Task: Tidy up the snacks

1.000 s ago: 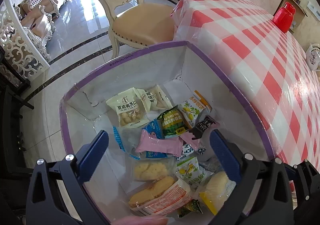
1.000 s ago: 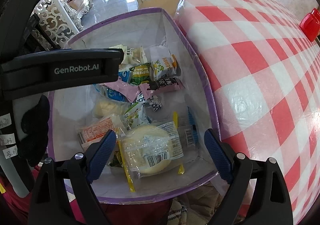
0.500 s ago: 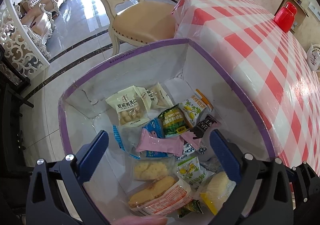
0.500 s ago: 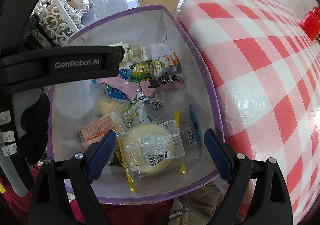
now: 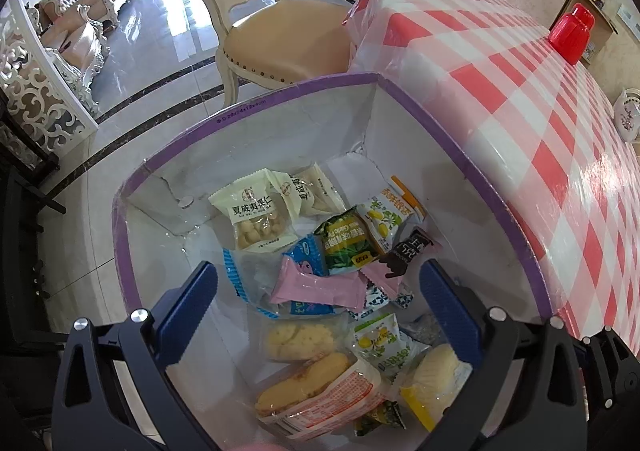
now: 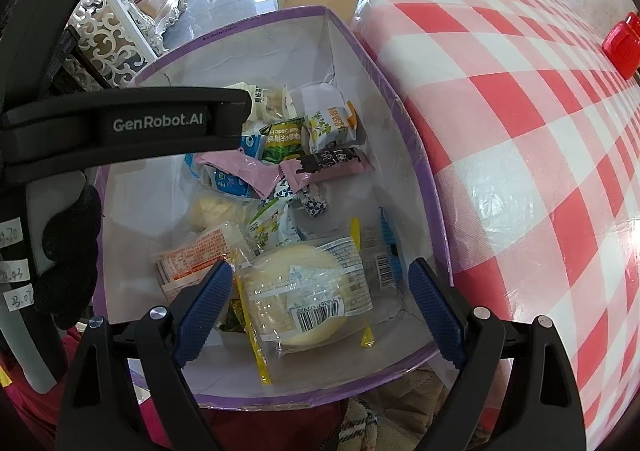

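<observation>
Your left gripper hangs over the near end of the box, jaws wide apart with nothing between them. Your right gripper hangs over the same box from the other side, jaws also spread and holding nothing; its blue pads flank the round bun in clear wrap without touching it.

The snacks all lie inside the purple-rimmed box, which sits just beside the counter with its checked red and white cloth. Nearest you in the left view, a long cake in an orange-printed wrapper rests beside a yellow-edged pack. Just beyond lie a pale cookie pack and a lemon-print pack. In the middle, a pink bar lies across a blue pack, touching a green pack and a black-and-pink bar. Farther back, 2 cream nut packs lean together against the far wall, with another lemon pack to their right.

In the right view, the left gripper's black body crosses over the box, and a black glove shows beside it.

Past the box stands a cushioned chair on a glossy tiled floor. A red bottle stands on the counter's far side.
</observation>
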### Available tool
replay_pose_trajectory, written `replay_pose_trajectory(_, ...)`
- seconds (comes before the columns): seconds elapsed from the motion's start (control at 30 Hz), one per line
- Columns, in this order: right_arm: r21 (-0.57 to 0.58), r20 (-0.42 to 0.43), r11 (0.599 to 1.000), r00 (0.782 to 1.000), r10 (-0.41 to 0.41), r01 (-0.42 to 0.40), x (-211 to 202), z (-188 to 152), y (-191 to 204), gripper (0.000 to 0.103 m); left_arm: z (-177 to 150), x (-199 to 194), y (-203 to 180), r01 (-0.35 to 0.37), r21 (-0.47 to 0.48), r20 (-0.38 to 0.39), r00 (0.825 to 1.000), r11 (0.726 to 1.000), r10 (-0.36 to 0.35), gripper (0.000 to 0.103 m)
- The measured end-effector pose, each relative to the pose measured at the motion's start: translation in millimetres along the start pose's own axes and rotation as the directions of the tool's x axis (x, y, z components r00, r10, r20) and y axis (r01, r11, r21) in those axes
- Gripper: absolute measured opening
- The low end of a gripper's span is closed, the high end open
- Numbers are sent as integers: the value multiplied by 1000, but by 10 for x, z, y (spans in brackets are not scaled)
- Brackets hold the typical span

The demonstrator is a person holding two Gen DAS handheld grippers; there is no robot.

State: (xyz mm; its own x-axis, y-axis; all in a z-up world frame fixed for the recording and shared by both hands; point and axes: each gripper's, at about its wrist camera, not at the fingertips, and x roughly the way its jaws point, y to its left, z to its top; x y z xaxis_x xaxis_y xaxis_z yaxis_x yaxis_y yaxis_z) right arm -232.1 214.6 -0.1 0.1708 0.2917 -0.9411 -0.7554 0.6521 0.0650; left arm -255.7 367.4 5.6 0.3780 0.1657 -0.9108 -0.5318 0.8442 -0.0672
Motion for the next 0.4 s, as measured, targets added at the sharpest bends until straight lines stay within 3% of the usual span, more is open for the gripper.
replay_pose_trajectory(0.4,3,1,1000,1000,3,-3,5,-23,-3,87,9,0,-9,2,5,1,1000,1000,-2,101)
